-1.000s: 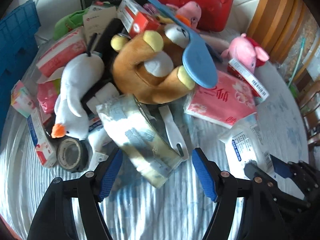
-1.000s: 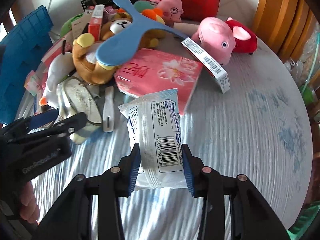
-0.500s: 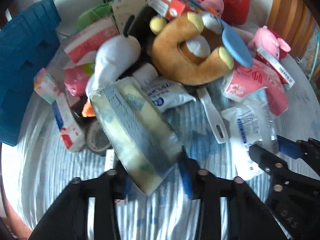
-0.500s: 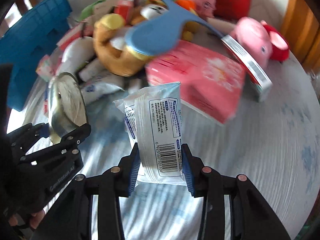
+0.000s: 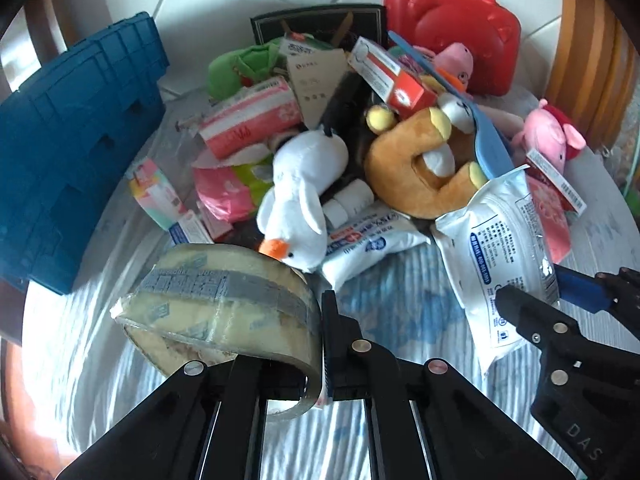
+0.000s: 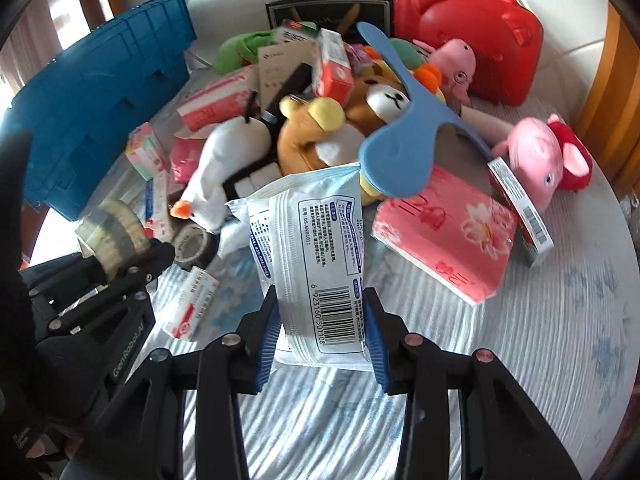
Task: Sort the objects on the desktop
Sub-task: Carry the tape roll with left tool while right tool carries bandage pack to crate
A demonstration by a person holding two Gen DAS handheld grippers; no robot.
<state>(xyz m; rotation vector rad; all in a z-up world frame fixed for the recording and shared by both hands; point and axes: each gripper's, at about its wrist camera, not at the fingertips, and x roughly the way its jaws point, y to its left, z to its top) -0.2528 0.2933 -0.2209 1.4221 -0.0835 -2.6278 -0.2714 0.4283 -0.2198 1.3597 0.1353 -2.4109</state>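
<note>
My left gripper (image 5: 280, 356) is shut on a big roll of clear packing tape (image 5: 224, 304) and holds it above the striped tablecloth; the roll also shows in the right wrist view (image 6: 110, 232). My right gripper (image 6: 322, 336) is shut on a white wipes packet (image 6: 316, 256) with a barcode, lifted off the cloth; the packet also shows in the left wrist view (image 5: 504, 248). A pile lies behind: white goose plush (image 5: 304, 188), brown bear plush (image 5: 416, 168), blue fan (image 6: 396, 152), pink tissue pack (image 6: 444, 228).
A blue crate (image 5: 68, 160) stands at the left. A red case (image 5: 452, 24) sits at the back right, with pink pig plushes (image 6: 544, 156) near it. A dark tape roll (image 6: 196, 244) and small boxes (image 6: 190, 304) lie on the cloth. Wooden chairs (image 5: 588, 60) stand to the right.
My left gripper closed on the packing tape roll and lifted it back and left. My right gripper raised the wipes packet off the cloth and drew it back from the pile.
</note>
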